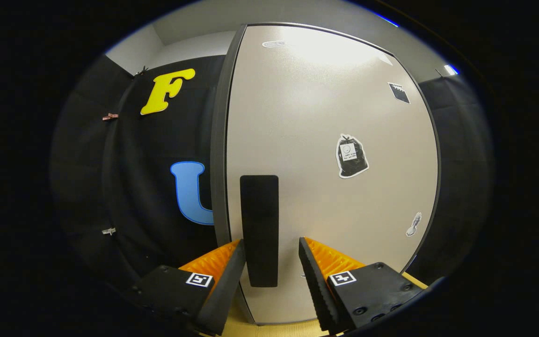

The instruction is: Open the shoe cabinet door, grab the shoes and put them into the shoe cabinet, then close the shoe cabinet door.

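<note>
Gripper lined up on the cabinet handle, door shut.

The tall pale-grey matte shoe cabinet door (325,140) with dark edging stands closed, directly ahead. Its flat black rectangular handle (259,229) sits upright near the door's left edge, its lower part between the fingers. Gripper (272,262) is spread, fingers either side of the handle, not pressing it as far as I can tell. Judgement: the panel is rigid and smooth with little to grip, so the handle is the place to pinch, then swing the door out. Small stickers (352,156) dot the door.
</note>
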Tool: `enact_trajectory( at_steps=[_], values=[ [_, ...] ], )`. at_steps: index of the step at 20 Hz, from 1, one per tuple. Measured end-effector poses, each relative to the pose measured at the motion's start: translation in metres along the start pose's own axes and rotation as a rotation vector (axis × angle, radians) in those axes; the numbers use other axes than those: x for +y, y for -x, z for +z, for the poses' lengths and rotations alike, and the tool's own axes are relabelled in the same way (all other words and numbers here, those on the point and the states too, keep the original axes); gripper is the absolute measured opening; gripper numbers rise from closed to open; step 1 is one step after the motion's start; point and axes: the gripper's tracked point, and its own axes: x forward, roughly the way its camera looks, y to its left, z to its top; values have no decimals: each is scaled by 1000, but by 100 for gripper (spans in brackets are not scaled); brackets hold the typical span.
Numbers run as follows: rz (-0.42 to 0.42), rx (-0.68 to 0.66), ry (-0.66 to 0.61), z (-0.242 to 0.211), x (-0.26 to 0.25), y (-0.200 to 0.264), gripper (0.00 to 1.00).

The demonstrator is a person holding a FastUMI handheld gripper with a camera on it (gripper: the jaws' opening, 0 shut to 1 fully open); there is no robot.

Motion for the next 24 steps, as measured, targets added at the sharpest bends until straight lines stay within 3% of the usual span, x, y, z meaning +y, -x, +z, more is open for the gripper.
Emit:
enact_trajectory(
  at_steps=[1, 4, 6, 10, 24],
  values=[
    [-5, -1, 1, 0, 0, -2, 69],
    [13, -4, -3, 1, 7, -5, 64],
    [9, -10, 4, 3, 9, -2, 46],
    [-4, -6, 0, 0, 9, -6, 35],
    [48, 21, 0, -3, 2, 36, 35]
  ],
)
